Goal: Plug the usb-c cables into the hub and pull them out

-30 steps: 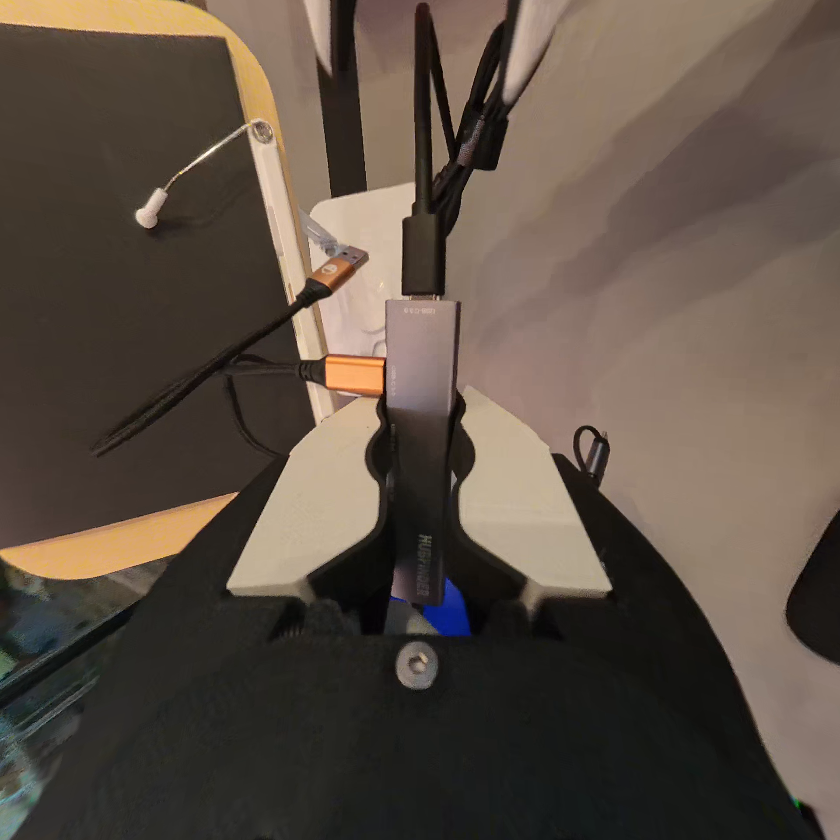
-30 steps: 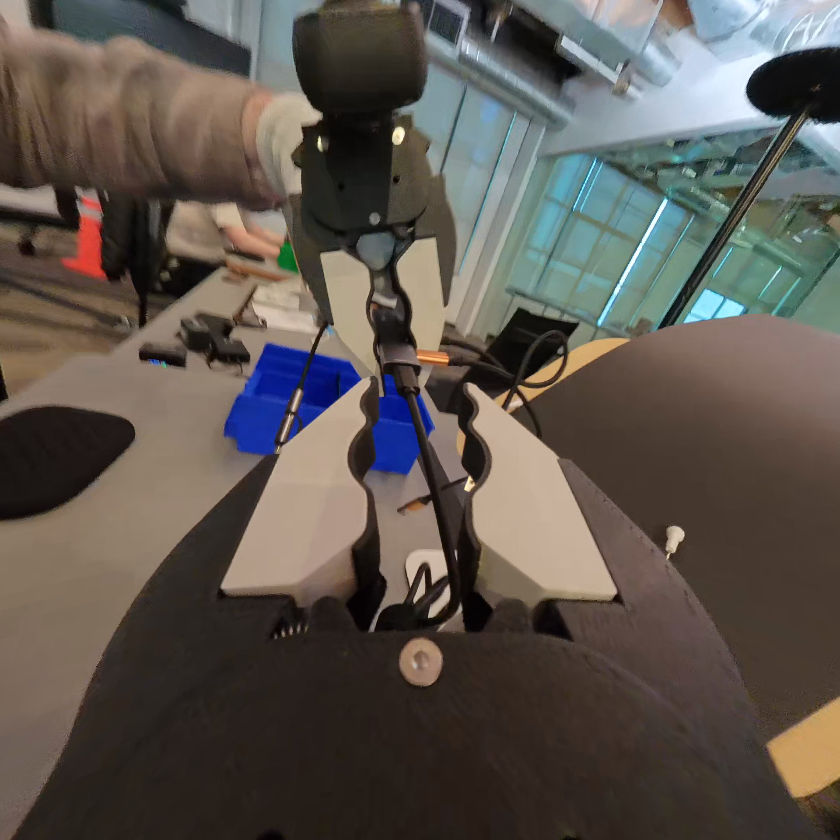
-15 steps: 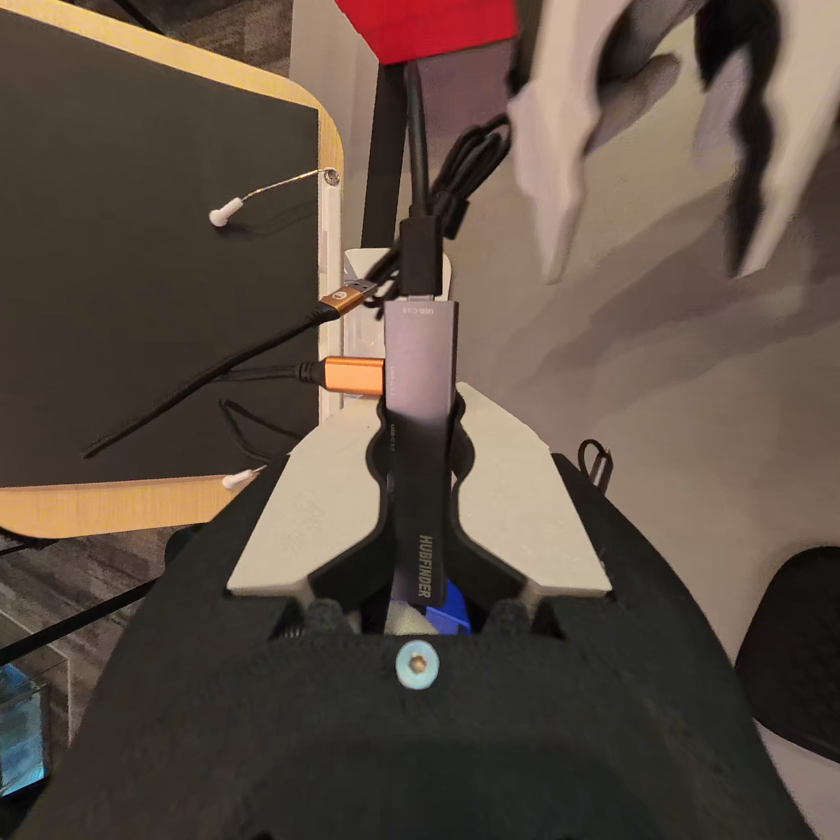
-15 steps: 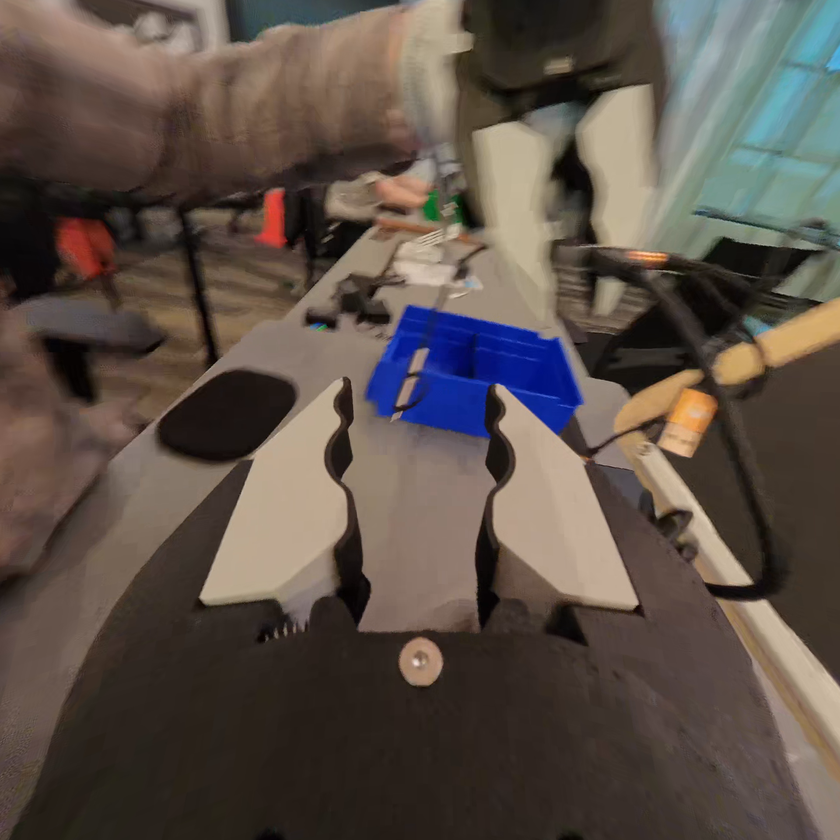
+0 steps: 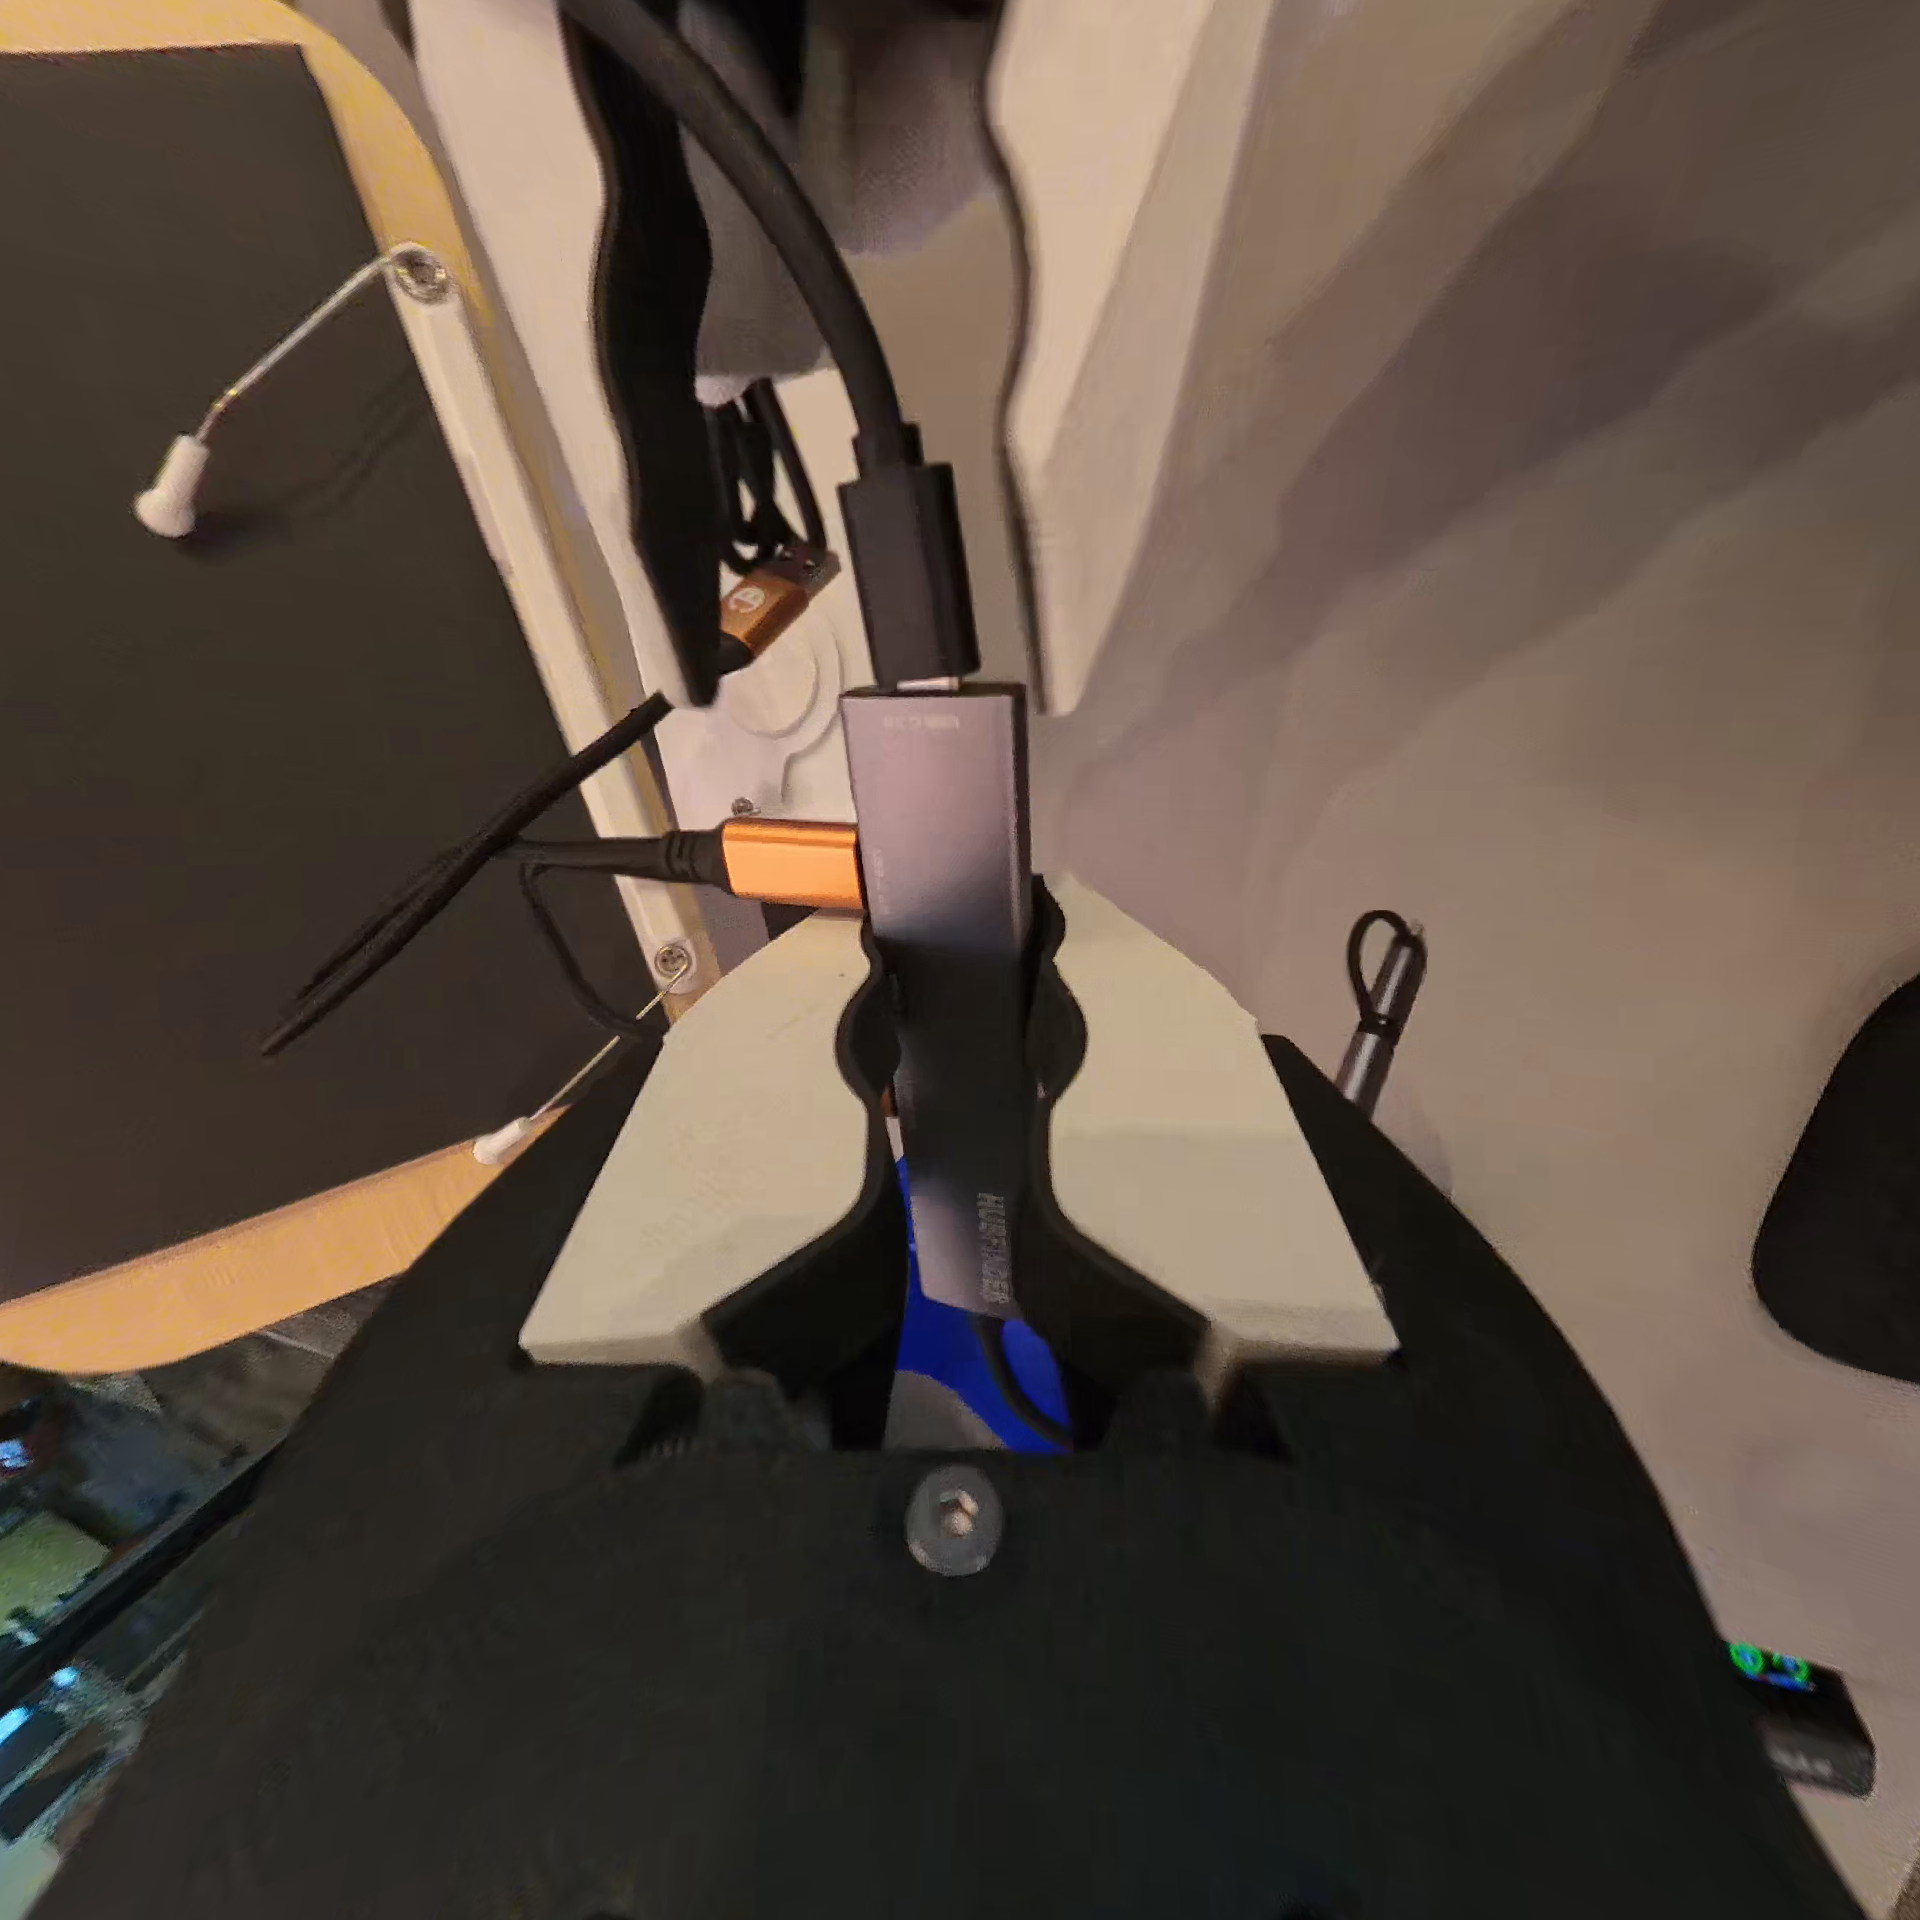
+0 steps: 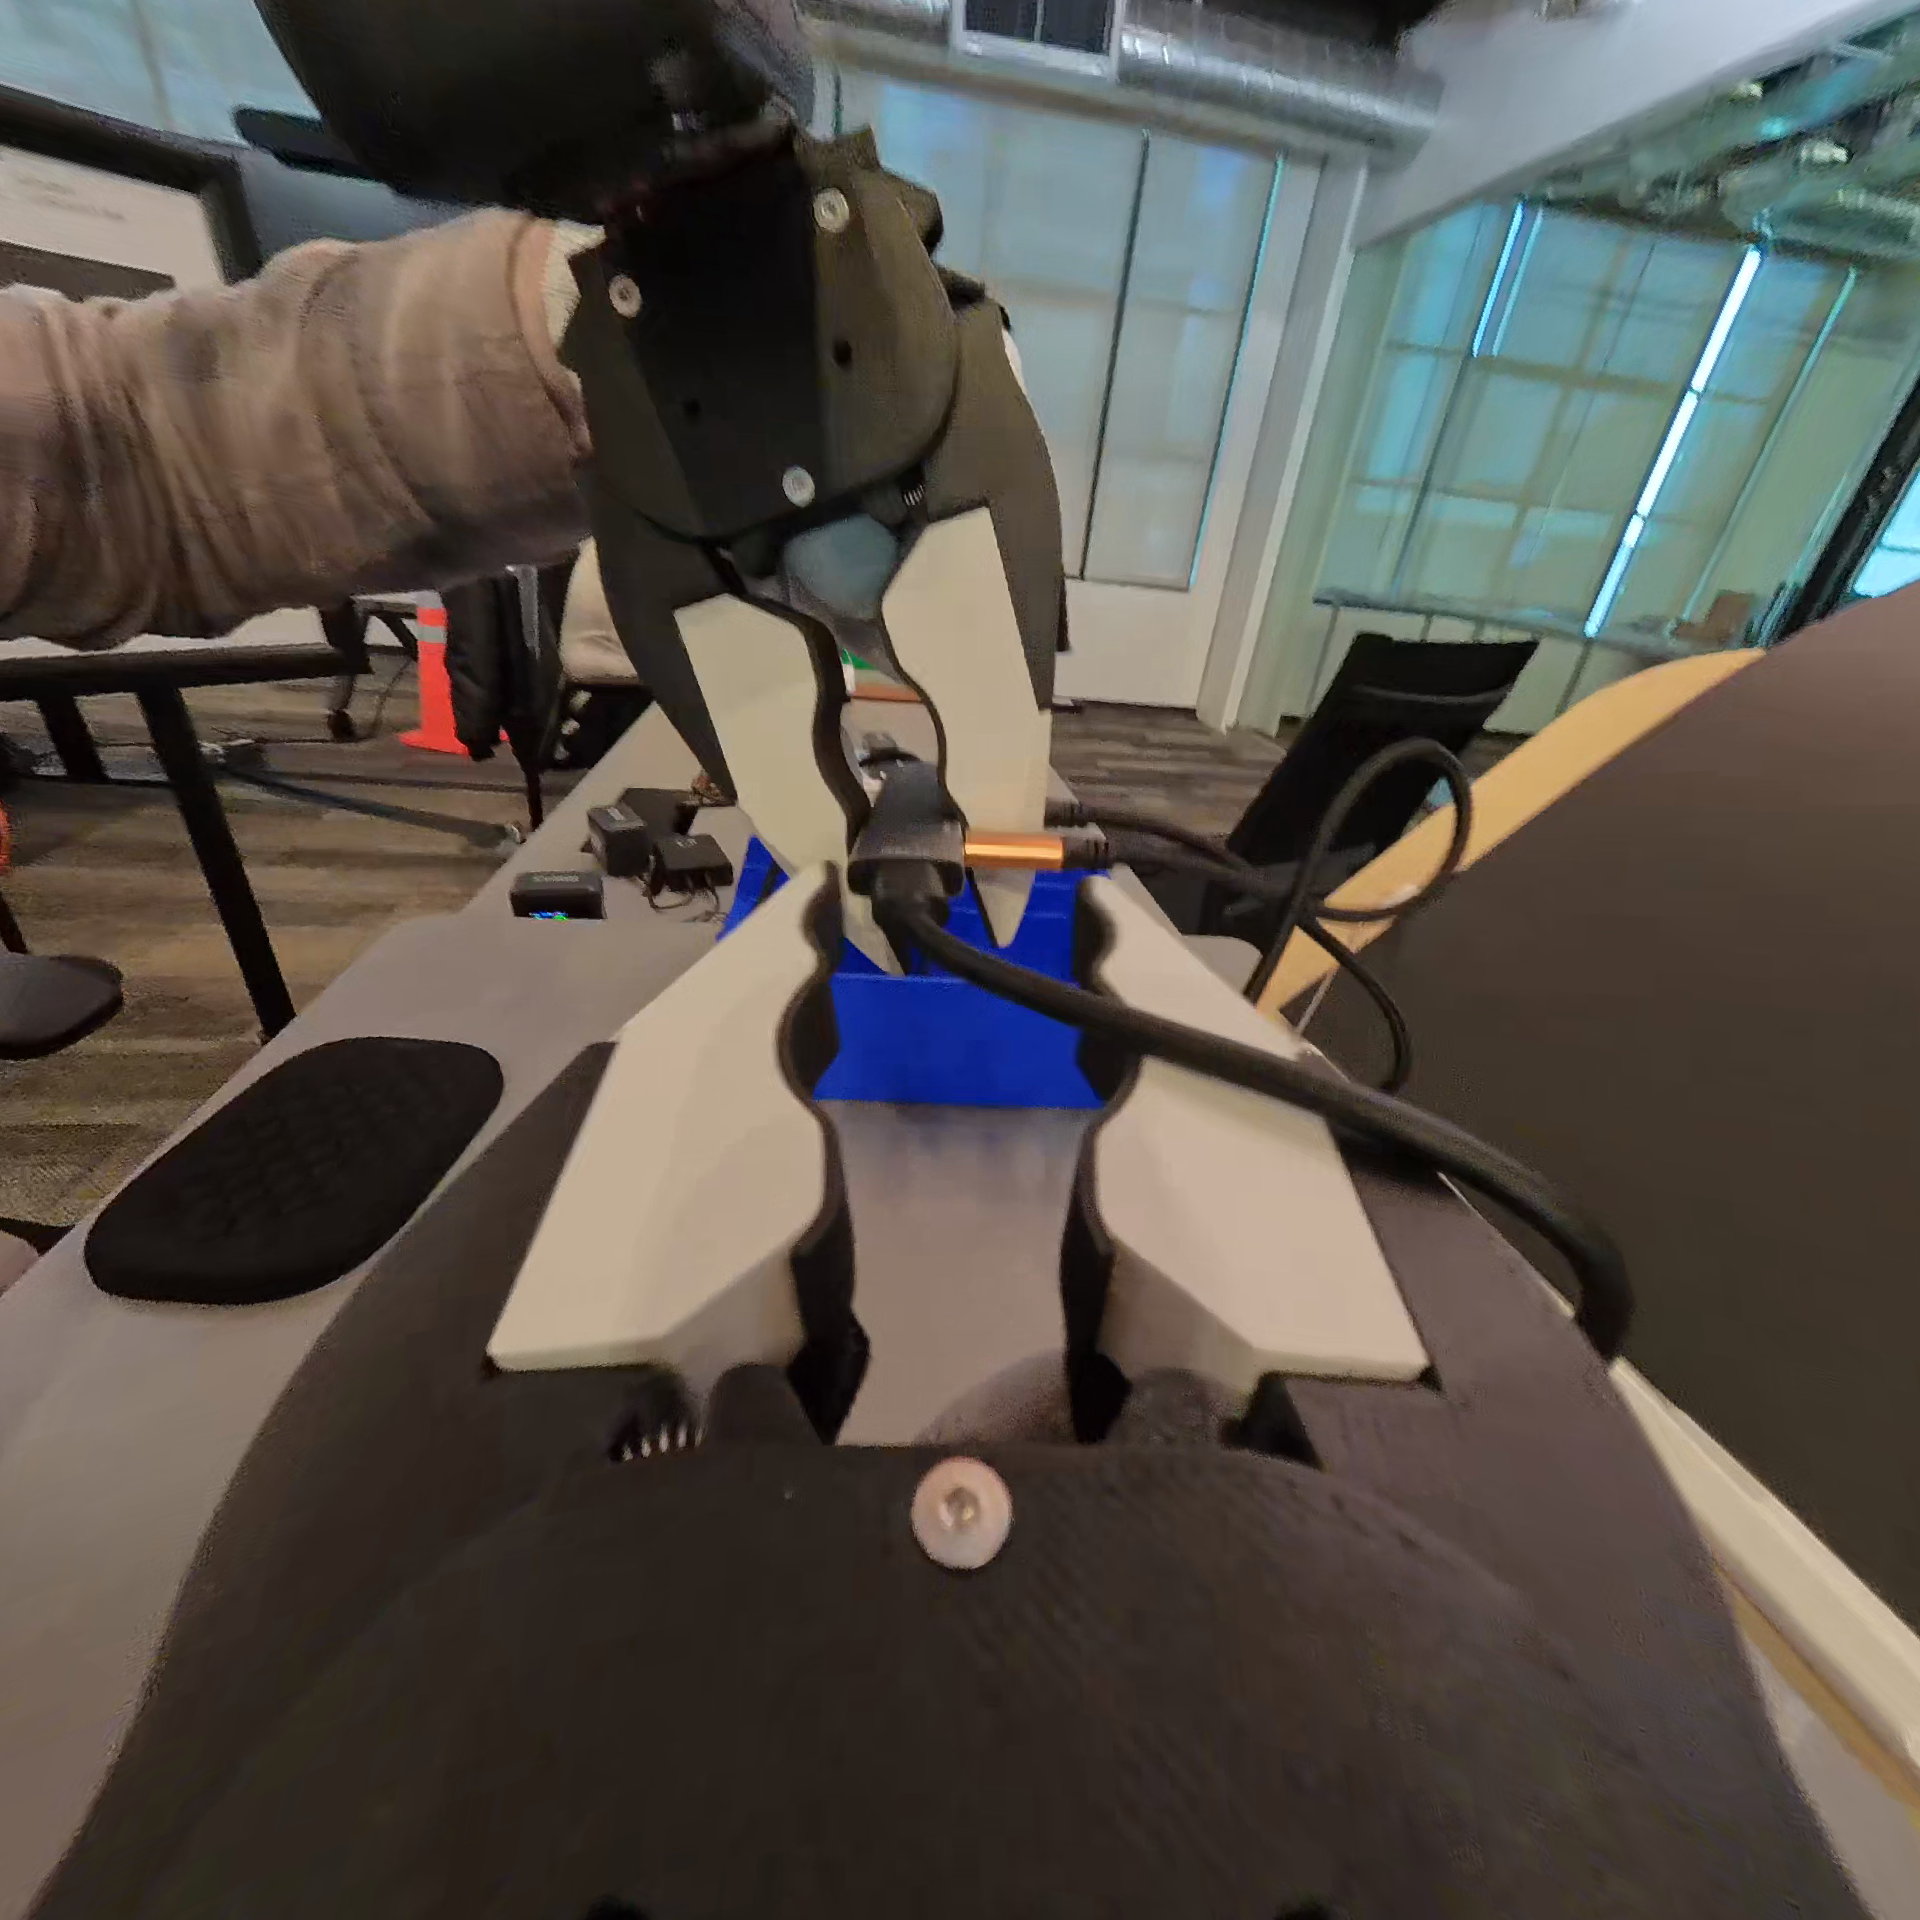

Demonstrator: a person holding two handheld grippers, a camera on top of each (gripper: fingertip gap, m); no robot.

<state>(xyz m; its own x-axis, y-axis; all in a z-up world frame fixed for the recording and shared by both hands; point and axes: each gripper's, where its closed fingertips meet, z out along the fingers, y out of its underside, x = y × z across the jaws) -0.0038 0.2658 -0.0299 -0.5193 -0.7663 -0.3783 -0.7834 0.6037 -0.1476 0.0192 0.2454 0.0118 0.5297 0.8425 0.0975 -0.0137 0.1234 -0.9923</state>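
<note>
Right fingers (image 5: 1081,343) now flank black plug (image 5: 912,582); hub (image 5: 940,831) clamped.

A blue bin (image 6: 951,1029) sits on the grey table (image 6: 499,977), small black devices (image 6: 644,852) behind it, a black oval pad (image 6: 296,1164) nearer, an orange cone (image 6: 436,675) beyond.

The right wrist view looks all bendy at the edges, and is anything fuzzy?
Right wrist view: wide lens curves the window frames; the sleeve is slightly blurred. Left wrist view: warm, dim light; the hub is fairly sharp, the right gripper above it soft.
</note>
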